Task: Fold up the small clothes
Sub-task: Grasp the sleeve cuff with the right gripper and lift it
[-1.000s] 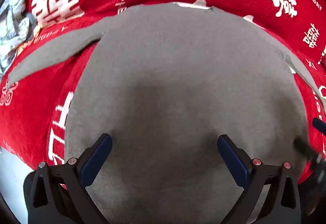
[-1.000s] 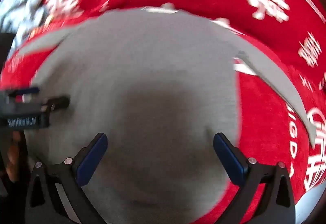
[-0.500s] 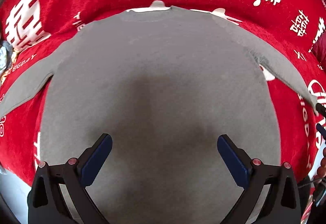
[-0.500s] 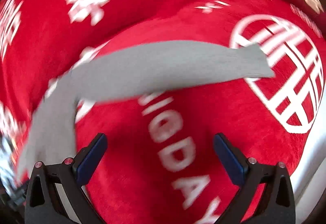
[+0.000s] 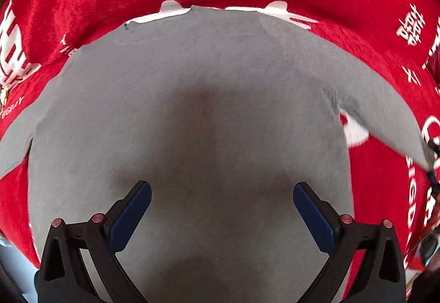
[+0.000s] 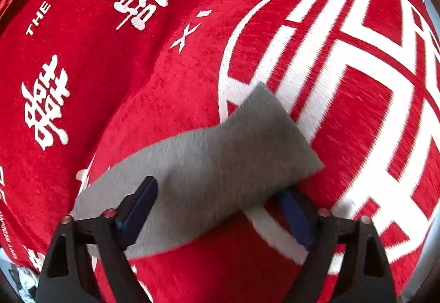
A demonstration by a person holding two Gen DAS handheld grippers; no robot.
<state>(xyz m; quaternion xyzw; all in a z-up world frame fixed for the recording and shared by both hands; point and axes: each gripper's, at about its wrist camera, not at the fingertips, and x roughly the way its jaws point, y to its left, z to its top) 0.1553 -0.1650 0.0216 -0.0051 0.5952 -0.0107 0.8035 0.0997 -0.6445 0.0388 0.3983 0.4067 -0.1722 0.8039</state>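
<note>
A small grey long-sleeved top [image 5: 192, 115] lies flat on a red cloth, collar at the far side, sleeves spread to both sides. My left gripper [image 5: 221, 201] is open and empty, hovering over the lower body of the top. In the right wrist view the end of the right sleeve [image 6: 220, 149] lies between the fingers of my right gripper [image 6: 217, 204]. Its jaws stand wide apart around the sleeve, one finger above it and the other under its edge. The right gripper also shows small at the sleeve tip in the left wrist view [image 5: 431, 162].
A red cloth with white characters and letters [image 6: 343, 63] covers the surface under the top. Its near edge and a pale surface show at the lower left of the left wrist view [image 5: 11, 270].
My right gripper has swung away from the body of the top to the right sleeve's end and now straddles it. The left gripper has shifted a little to the right over the top.
</note>
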